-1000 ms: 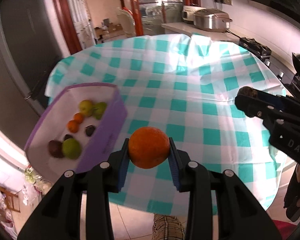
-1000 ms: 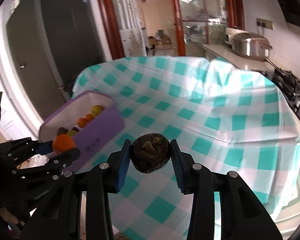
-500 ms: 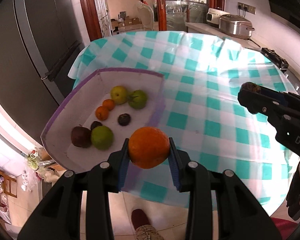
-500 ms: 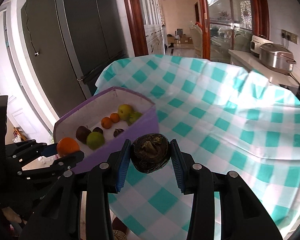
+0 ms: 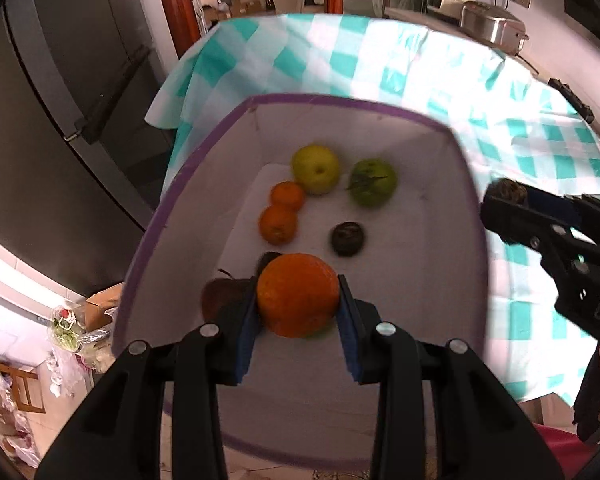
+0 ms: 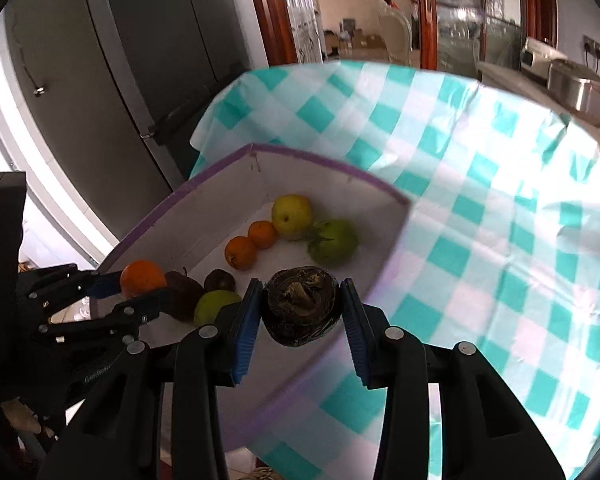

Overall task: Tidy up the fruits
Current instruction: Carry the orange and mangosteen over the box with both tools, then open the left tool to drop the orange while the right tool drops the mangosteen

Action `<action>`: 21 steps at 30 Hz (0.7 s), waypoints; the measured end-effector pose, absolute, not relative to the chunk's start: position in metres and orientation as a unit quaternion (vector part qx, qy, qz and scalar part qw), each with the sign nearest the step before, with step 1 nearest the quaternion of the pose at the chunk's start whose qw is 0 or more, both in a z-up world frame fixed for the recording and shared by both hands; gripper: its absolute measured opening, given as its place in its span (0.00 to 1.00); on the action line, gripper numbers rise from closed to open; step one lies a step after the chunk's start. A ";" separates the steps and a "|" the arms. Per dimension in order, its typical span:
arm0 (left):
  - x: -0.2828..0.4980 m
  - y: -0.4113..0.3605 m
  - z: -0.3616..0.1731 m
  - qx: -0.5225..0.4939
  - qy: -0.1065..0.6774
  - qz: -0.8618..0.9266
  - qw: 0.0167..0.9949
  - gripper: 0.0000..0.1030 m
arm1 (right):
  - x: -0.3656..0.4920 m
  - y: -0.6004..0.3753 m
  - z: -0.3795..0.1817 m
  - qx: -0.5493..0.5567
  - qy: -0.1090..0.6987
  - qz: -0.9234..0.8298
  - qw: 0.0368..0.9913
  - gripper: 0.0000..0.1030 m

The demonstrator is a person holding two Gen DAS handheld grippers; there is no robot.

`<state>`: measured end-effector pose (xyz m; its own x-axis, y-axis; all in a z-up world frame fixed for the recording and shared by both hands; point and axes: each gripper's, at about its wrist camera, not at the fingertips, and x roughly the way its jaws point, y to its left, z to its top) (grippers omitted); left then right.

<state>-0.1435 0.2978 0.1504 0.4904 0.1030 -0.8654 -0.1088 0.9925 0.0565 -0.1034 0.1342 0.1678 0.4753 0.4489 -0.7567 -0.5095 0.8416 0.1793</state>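
My left gripper (image 5: 298,312) is shut on a large orange (image 5: 298,294) and holds it above the near part of the purple-rimmed white bin (image 5: 340,100). In the right wrist view the left gripper (image 6: 140,284) shows at the bin's left rim with the orange (image 6: 142,278). My right gripper (image 6: 300,312) is shut on a dark wrinkled fruit (image 6: 300,304) over the bin's near right edge (image 6: 388,192); it also shows in the left wrist view (image 5: 508,196). The bin holds a yellow apple (image 5: 315,168), a green fruit (image 5: 372,182), two small oranges (image 5: 278,224), and dark fruits (image 5: 347,238).
The bin sits at the left edge of a table with a teal-and-white checked cloth (image 6: 500,200). A dark fridge (image 5: 60,120) stands left of the table. A counter with a metal cooker (image 5: 492,24) is at the back right. Floor clutter (image 5: 72,328) lies below left.
Both grippers have moved left and forward with their fruits, from over the cloth to over the bin. The bin now fills the middle of both views.
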 end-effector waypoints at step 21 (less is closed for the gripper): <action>-0.047 0.343 0.077 -0.018 0.616 0.044 0.787 0.36 | -0.042 0.228 0.098 -0.264 0.521 0.297 0.755 0.36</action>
